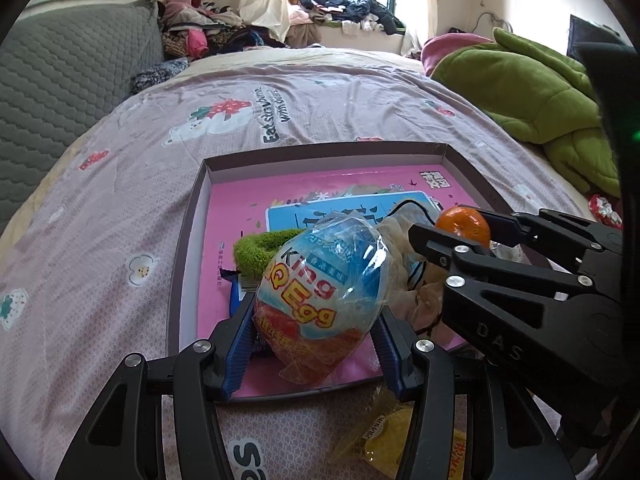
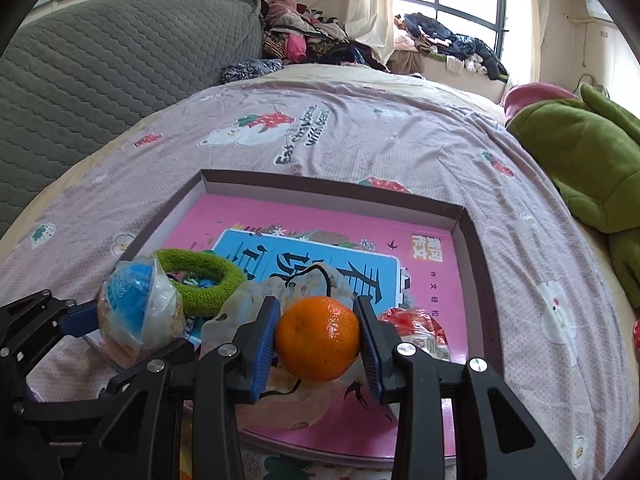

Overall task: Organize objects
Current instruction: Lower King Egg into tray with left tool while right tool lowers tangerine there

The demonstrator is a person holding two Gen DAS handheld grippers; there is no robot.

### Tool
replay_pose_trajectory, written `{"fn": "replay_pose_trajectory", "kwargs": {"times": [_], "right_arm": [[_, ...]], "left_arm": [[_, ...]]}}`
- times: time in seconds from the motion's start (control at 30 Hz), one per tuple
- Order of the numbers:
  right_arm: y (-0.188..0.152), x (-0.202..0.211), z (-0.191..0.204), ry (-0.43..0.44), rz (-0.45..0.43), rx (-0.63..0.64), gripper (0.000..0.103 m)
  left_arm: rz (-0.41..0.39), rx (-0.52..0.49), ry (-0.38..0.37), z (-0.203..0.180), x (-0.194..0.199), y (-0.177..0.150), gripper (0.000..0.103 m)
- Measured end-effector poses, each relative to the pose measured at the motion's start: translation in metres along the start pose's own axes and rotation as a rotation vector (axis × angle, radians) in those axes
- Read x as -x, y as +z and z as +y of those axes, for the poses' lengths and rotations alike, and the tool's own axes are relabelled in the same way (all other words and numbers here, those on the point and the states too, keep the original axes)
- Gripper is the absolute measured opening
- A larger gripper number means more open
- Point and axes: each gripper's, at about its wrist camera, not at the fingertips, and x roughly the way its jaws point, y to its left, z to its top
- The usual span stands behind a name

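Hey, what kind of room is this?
Most likely a lived-in bedroom: a bed with a strawberry-print sheet, a grey quilted headboard, and clothes piled on the window ledge.

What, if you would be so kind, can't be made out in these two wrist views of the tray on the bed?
- Yellow packet, left wrist view: cut off by the bottom edge and the left tongs, so its print is unreadable.
- Red wrapper, right wrist view: mostly hidden behind the right tongs and the orange.
- Book cover in the tray: title partly covered by the green ring and a crumpled bag.
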Motion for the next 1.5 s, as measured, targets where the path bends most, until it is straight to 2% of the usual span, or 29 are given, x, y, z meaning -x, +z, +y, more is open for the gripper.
{"fn": "replay_pose_trajectory", "kwargs": {"times": [0.2, 0.3, 0.63, 0.73, 0.8, 0.87, 1.2, 1.5], "right_arm": [[0.000, -0.010, -0.005, -0.025, 0.024, -0.005, 0.039], [-0.002, -0.012, -0.007, -0.026, 0.031, -0.011, 0.039], [-0.001, -0.009, -0.010, -0.023, 0.041, -0.031, 0.039], [0.000, -0.007, -0.012, -0.018, 0.037, -0.037, 0.040], [0.001, -0.006, -0.012, -0.015, 0.034, -0.039, 0.050], [0.002, -0.004, -0.012, -0.015, 0.029, -0.040, 0.053], [0.009, 0.013, -0.020, 0.005, -0.016, -0.083, 0.054], [0.013, 0.034, -0.024, 0.012, -0.052, -0.088, 0.054]], "left_arm": [[0.022, 0.000, -0.006, -0.001, -0.009, -0.001, 0.055], [0.015, -0.014, 0.007, -0.004, -0.010, -0.003, 0.055], [0.006, 0.004, -0.018, -0.002, -0.004, -0.007, 0.056], [0.005, -0.002, -0.020, -0.002, -0.002, -0.008, 0.056], [0.003, -0.007, -0.017, -0.003, -0.002, -0.009, 0.056], [0.003, -0.012, -0.014, -0.005, -0.002, -0.010, 0.056], [0.008, -0.047, 0.019, -0.011, -0.006, -0.009, 0.057], [0.016, -0.057, -0.019, -0.017, -0.003, -0.010, 0.061]]}}
